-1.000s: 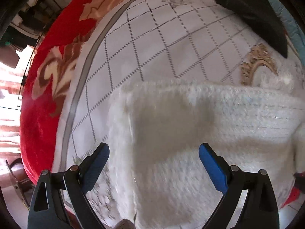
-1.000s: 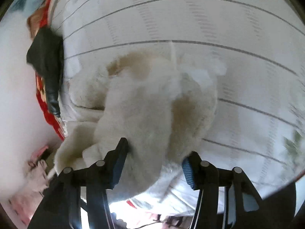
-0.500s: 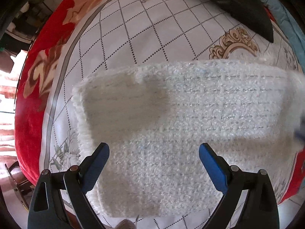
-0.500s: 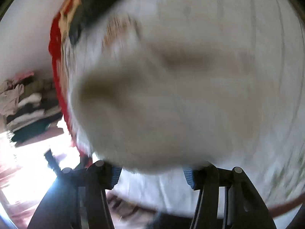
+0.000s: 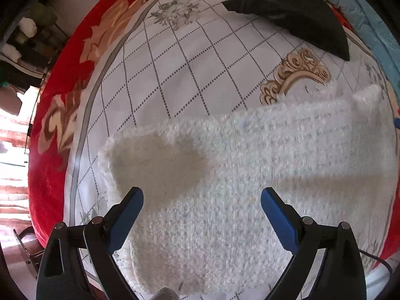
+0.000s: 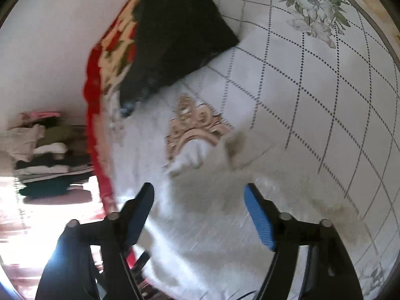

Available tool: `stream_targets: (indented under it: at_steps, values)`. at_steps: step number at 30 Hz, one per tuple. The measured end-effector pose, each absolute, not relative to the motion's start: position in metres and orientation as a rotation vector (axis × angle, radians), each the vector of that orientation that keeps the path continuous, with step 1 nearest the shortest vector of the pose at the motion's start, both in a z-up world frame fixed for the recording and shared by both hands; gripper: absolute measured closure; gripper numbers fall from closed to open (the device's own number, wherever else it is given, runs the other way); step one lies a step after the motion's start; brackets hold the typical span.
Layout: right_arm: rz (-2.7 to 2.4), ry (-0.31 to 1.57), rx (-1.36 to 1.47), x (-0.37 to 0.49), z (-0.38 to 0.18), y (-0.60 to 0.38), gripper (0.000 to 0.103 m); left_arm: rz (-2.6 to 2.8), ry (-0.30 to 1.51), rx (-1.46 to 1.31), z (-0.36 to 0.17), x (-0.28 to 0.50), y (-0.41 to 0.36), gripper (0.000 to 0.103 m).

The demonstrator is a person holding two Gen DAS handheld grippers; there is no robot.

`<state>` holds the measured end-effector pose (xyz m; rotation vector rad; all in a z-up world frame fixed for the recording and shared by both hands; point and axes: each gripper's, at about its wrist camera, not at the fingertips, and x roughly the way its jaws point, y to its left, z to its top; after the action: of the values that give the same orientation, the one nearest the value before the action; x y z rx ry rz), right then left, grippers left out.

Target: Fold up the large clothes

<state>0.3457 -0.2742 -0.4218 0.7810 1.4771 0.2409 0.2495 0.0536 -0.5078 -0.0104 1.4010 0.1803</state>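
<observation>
A fluffy white knitted garment [image 5: 237, 175] lies folded flat on the quilted bedspread [image 5: 175, 75], its long edge running left to right. My left gripper [image 5: 201, 200] hovers above its near half, open, nothing between the blue pads. In the right wrist view the same white garment [image 6: 212, 212] lies below my right gripper [image 6: 198, 196]. Its jaws are opening and hold nothing; the pads stand clear of the fabric.
A folded black garment [image 5: 295, 12] lies at the far side of the bed, also seen as the black garment [image 6: 175, 37] near the wall. The bed has a red floral border [image 5: 50, 125]. Stacked clothes [image 6: 42, 155] sit on shelves beside the bed.
The right gripper let go of the bunched white fabric, rolled and lifted away; its jaws widened. The garment now lies flat and folded. The left gripper drifted back a little, staying open.
</observation>
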Motion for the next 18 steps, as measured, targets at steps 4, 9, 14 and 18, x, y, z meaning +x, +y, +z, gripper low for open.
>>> stream_targets:
  at_steps: [4,9,14,18]
  values:
    - [0.206,1.638,0.943,0.339,-0.446,-0.253,0.026,0.250,1.351,0.061,-0.507,0.259,0.053,0.007]
    - [-0.048,1.761,1.006,0.343,-0.509,-0.226,0.071,0.289,1.349,0.078,-0.515,0.264,0.059,0.007]
    - [-0.045,1.677,1.062,0.337,-0.473,-0.217,0.089,0.291,1.368,0.009,-0.511,0.254,0.075,0.007]
    - [0.028,1.629,1.065,0.341,-0.457,-0.202,0.089,0.348,1.385,-0.098,-0.502,0.224,0.100,0.007]
